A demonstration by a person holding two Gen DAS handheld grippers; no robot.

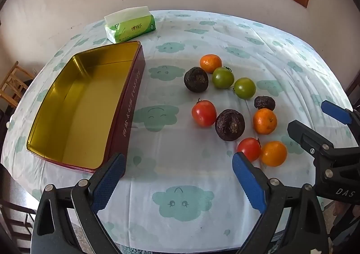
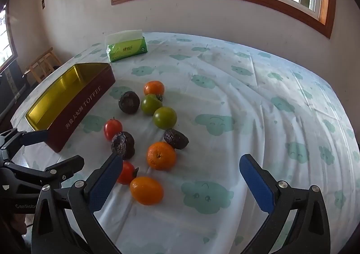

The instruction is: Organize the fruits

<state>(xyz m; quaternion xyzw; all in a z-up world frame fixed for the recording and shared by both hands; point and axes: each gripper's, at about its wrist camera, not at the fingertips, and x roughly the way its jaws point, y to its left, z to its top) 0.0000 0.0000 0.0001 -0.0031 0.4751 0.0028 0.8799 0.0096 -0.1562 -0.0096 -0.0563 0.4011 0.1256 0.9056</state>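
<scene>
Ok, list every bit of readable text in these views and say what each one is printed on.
"TOFFEE": on the dark red side of the tin, after a run of Chinese characters too small to read surely.
"DAS": on the right gripper, cut off at the picture edge.
"CenRobo": on the left gripper, also cut off and uncertain.
Tissue pack: a logo and round seal, too blurred to read.

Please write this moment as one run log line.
left gripper: open, empty | right gripper: open, empty | tin: no fruit inside | fruits: on tablecloth
</scene>
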